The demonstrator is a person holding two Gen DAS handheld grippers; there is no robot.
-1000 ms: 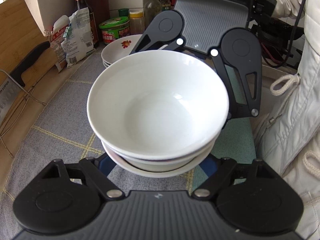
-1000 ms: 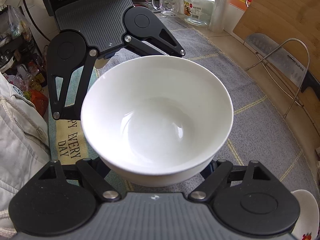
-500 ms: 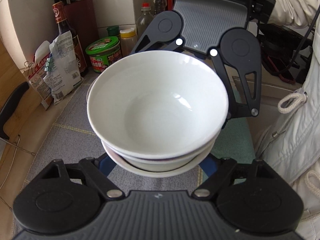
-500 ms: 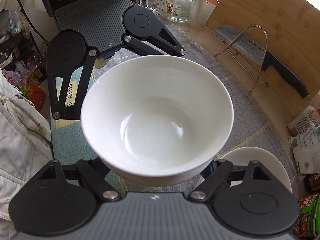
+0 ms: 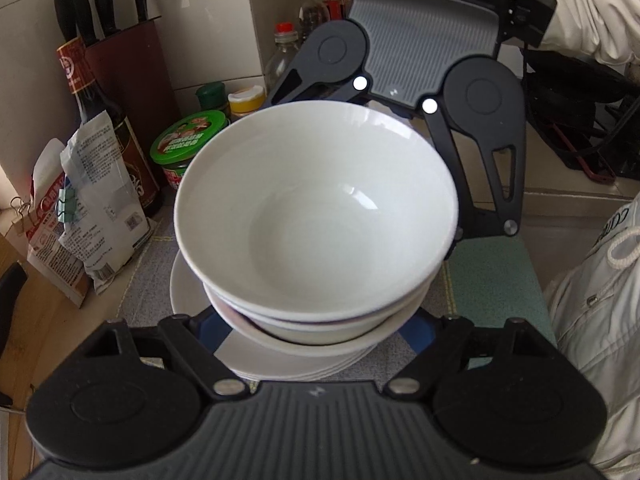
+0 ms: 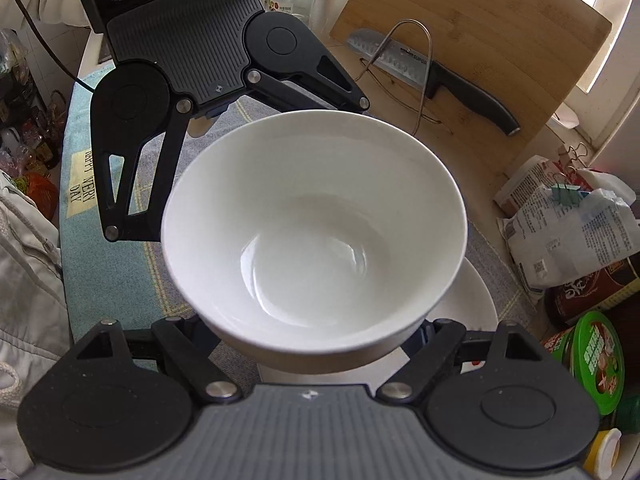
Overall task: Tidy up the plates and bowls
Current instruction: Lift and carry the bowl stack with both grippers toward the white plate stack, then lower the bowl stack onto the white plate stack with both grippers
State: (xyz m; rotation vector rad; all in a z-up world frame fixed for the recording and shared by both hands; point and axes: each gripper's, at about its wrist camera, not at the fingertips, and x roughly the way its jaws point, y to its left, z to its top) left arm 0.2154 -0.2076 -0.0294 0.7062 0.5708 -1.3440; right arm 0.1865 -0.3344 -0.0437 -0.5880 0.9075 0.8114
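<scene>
Nested stack of glossy white ceramic bowls point(image 5: 316, 216) clamped from opposite sides by left gripper point(image 5: 316, 328) and right gripper point(image 6: 316, 340), contact pads mostly hidden under the rim. Now carried over the stack of flat white plates point(image 5: 280, 360), formerly farther off beside the round green-lidded tub point(image 5: 190, 136).

glossy white ceramic bowls point(image 5: 316, 216), matt woven cloth mat point(image 6: 104, 264), smooth wooden board point(image 6: 480, 20).

Stack of white bowls point(image 5: 316, 216), upright, nested, above stacked white plates point(image 5: 280, 364).
</scene>
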